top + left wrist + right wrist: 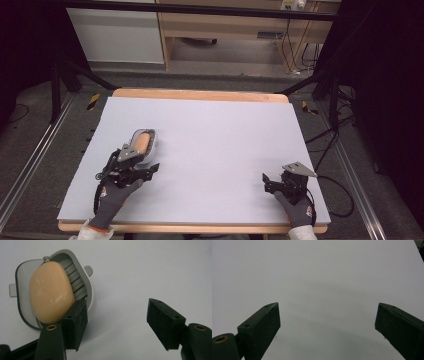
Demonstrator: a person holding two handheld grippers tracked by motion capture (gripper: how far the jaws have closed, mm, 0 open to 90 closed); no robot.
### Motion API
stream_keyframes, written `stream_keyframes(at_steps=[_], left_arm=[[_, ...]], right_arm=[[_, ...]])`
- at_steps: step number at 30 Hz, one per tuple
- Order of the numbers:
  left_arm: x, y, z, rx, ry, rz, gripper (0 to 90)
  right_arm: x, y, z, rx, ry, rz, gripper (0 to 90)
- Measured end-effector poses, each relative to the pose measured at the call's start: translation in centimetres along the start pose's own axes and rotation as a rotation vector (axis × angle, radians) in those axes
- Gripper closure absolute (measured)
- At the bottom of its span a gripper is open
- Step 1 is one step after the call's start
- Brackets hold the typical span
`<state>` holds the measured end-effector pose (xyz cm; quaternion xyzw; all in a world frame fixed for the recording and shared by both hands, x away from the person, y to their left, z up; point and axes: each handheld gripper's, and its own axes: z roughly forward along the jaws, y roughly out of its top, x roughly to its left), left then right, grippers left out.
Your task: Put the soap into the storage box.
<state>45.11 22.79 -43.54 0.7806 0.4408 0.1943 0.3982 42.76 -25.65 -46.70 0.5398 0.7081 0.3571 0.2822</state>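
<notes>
Soap (51,292): a peach-coloured bar lying in a grey soap dish (86,287), in the upper left of the left gripper view; in the high view the pair sits left of centre on the table (215,130).
Left gripper (117,323): jaws spread wide, nothing between them; the near jaw stands against the dish's lower right rim, but I cannot tell whether it touches. In the high view it sits at the lower left, just below the dish.
Right gripper (327,325): jaws wide apart and empty over bare tabletop; in the high view it is at the lower right, well apart from the dish.
Step in hand: it looks like an approach to the soap or its dish, with no grasp made yet.
Next move: probably shifting the left gripper toward the frame's left so both jaws straddle the bar or the rim before closing; the bar looks glossy and may slip.
Hidden: the dish's lower edge is covered by the jaw, and its left side by a clear curved piece, perhaps a lid.
Hard to make out: in the high view the gripper's plate overlaps the dish.
</notes>
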Motion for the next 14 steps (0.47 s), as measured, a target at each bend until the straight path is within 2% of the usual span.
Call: stream_keyframes(at_steps=[2,10,14], left_arm=[[0.1,-0.5,-0.3,-0.002,-0.001,-0.006,32.2],[0.6,-2.5,-1.4,0.016,0.003,0.014,32.0],[1.2,-3.3,-1.9,0.024,0.014,0.001,31.4]], right_arm=[[-0.1,0.0,0.0,0.002,-0.004,0.000,6.4],[-0.5,-0.3,0.0,0.012,-0.020,0.002,6.5],[-0.6,-0.3,-0.1,0.017,-0.022,0.005,6.6]])
